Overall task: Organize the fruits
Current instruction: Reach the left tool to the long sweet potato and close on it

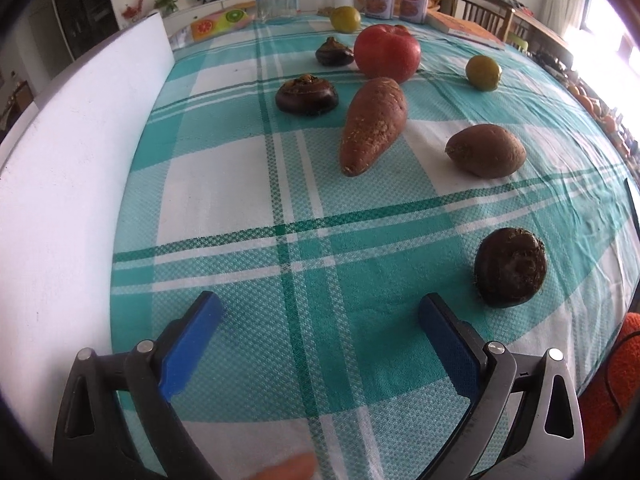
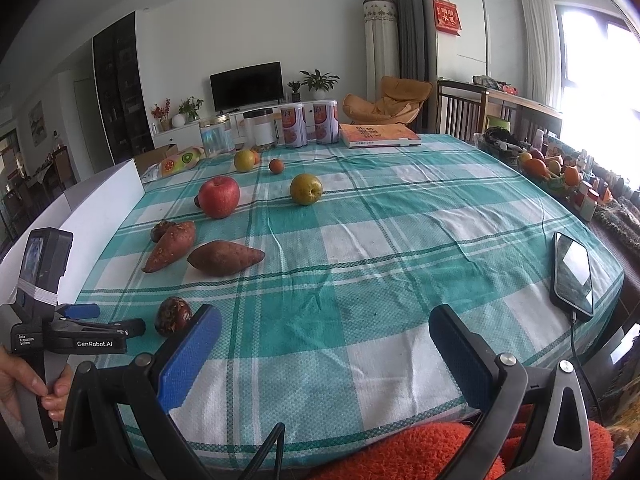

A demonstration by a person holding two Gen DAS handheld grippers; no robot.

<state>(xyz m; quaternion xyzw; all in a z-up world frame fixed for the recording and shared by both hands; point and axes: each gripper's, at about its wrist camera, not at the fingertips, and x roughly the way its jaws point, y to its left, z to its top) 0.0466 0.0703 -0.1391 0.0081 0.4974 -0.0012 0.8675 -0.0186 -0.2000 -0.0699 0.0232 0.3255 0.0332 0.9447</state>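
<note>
Fruits lie scattered ahead of our jaws on the worktop [image 1: 224,184]; both the left gripper [image 1: 320,312] and right gripper [image 2: 325,326] are spread, empty. Nearest, the dark round fruit [image 1: 510,266] looks firm and light; we'd pinch its sides.

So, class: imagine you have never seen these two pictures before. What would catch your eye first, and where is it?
The red apple stands out, far back on the teal checked tablecloth. Nearer lie two sweet potatoes side by side, and a dark round water chestnut sits close by the open left gripper. A phone lies at the table's right edge.
</note>
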